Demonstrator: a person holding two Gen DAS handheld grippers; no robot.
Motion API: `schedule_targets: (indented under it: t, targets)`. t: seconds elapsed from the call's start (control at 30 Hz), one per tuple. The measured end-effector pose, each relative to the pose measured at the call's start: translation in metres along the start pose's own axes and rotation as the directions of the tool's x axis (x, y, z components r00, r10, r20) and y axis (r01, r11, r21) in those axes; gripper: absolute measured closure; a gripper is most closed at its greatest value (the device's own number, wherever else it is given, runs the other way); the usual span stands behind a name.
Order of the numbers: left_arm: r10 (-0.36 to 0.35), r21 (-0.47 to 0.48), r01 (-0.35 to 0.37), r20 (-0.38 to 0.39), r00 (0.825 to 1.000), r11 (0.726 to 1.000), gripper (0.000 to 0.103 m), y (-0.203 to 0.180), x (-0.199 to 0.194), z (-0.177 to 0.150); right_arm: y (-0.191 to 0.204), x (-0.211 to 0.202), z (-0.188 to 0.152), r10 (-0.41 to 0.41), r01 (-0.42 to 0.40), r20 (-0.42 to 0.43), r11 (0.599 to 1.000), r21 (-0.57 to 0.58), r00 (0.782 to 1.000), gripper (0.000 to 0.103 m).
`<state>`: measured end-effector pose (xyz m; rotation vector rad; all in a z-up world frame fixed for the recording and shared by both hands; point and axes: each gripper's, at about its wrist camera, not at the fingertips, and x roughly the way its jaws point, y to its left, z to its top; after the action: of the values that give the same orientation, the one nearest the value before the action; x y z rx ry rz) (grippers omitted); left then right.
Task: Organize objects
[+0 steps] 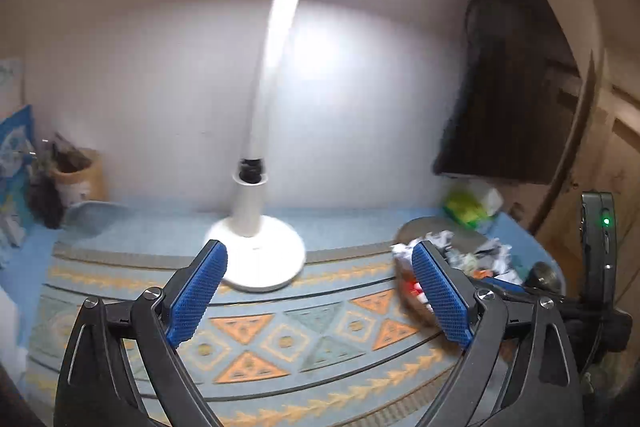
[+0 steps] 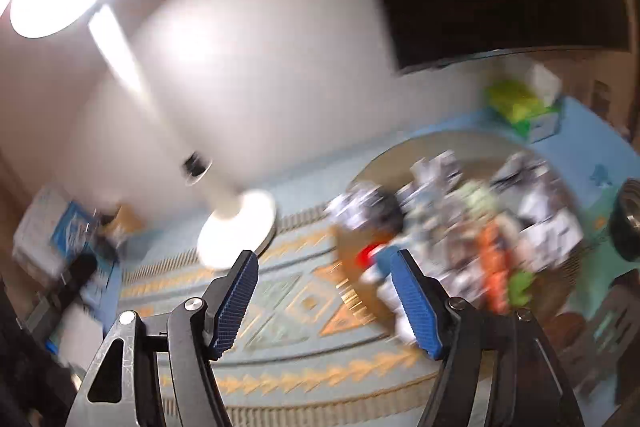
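Observation:
A round tray [image 2: 404, 151] holds a heap of small objects [image 2: 480, 211]: crumpled white wrappers, orange, red and green pieces. It is blurred in the right wrist view. It also shows at the right in the left wrist view [image 1: 424, 225]. My left gripper [image 1: 320, 259] is open and empty above the patterned mat [image 1: 280, 339], left of the tray. My right gripper [image 2: 324, 267] is open and empty above the mat, at the tray's near left edge. The right gripper's body [image 1: 596, 247] shows at the right edge of the left wrist view.
A white desk lamp [image 1: 260, 227] stands lit at the back middle of the table. A green and white pack [image 1: 472, 205] lies behind the tray. A dark monitor [image 1: 516, 87] hangs at the right. A cup with clutter [image 1: 76, 175] and boxes stand at the far left.

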<state>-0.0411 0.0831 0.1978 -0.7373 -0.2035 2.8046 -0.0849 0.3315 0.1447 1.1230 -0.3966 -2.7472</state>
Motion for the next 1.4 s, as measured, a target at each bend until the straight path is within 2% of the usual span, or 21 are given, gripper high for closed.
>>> schedule_targets:
  t: [0.03, 0.1, 0.2, 0.3, 0.4, 0.47, 0.7, 0.77, 0.83, 1.0, 1.13, 1.2, 1.4]
  targets:
    - [0.046, -0.005, -0.046, -0.015, 0.999, 0.999, 0.01, 0.011, -0.005, -0.004, 0.016, 0.007, -0.011, 0.009, -0.01, -0.028, 0.999, -0.032, 1.0, 0.035]
    - [0.087, -0.055, -0.089, -0.039, 0.995, 0.995, 0.009, 0.037, -0.014, -0.018, 0.043, 0.022, -0.032, 0.023, -0.029, -0.076, 0.996, -0.083, 0.997, 0.035]
    - [0.142, -0.095, -0.155, -0.133, 0.981, 0.983, 0.009, 0.072, -0.012, -0.048, 0.077, 0.047, -0.063, 0.052, -0.074, -0.151, 0.987, -0.144, 0.987, 0.035]
    - [0.184, -0.108, -0.215, -0.24, 0.953, 0.971, 0.009, 0.099, 0.005, -0.087, 0.101, 0.073, -0.089, 0.0, -0.036, -0.155, 0.972, -0.231, 0.988, 0.035]
    - [0.204, -0.118, -0.249, -0.302, 0.931, 0.961, 0.009, 0.119, 0.021, -0.117, 0.109, 0.094, -0.11, -0.025, -0.018, -0.146, 0.957, -0.288, 0.989, 0.035]
    - [0.199, -0.127, -0.251, -0.327, 0.924, 0.959, 0.009, 0.126, 0.027, -0.128, 0.113, 0.103, -0.118, -0.047, -0.006, -0.157, 0.948, -0.32, 0.987, 0.035]
    - [0.232, -0.086, -0.279, -0.357, 0.905, 0.956, 0.009, 0.122, 0.047, -0.136, 0.103, 0.121, -0.126, -0.105, 0.048, -0.158, 0.942, -0.331, 0.982, 0.035]
    - [0.23, -0.084, -0.279, -0.37, 0.9, 0.957, 0.009, 0.122, 0.051, -0.138, 0.097, 0.128, -0.125, -0.101, 0.039, -0.186, 0.951, -0.308, 0.977, 0.035]
    - [0.229, -0.077, -0.281, -0.399, 0.888, 0.957, 0.009, 0.121, 0.056, -0.139, 0.096, 0.128, -0.123, -0.099, 0.042, -0.177, 0.953, -0.3, 0.979, 0.035]
    - [0.226, -0.035, -0.261, -0.398, 0.889, 0.965, 0.009, 0.109, 0.064, -0.136, 0.098, 0.131, -0.121, -0.105, 0.044, -0.18, 0.949, -0.313, 0.978, 0.035]
    - [0.29, 0.046, -0.299, -0.416, 0.862, 0.953, 0.007, 0.098, 0.078, -0.137, 0.102, 0.136, -0.12, -0.131, 0.066, -0.176, 0.94, -0.334, 0.976, 0.035]
    - [0.275, 0.033, -0.288, -0.421, 0.864, 0.957, 0.004, 0.1, 0.078, -0.136, 0.101, 0.137, -0.119, -0.135, 0.073, -0.171, 0.94, -0.332, 0.976, 0.035]
    - [0.283, 0.031, -0.298, -0.421, 0.862, 0.954, 0.002, 0.1, 0.077, -0.137, 0.099, 0.136, -0.12, -0.135, 0.074, -0.166, 0.941, -0.329, 0.977, 0.035]
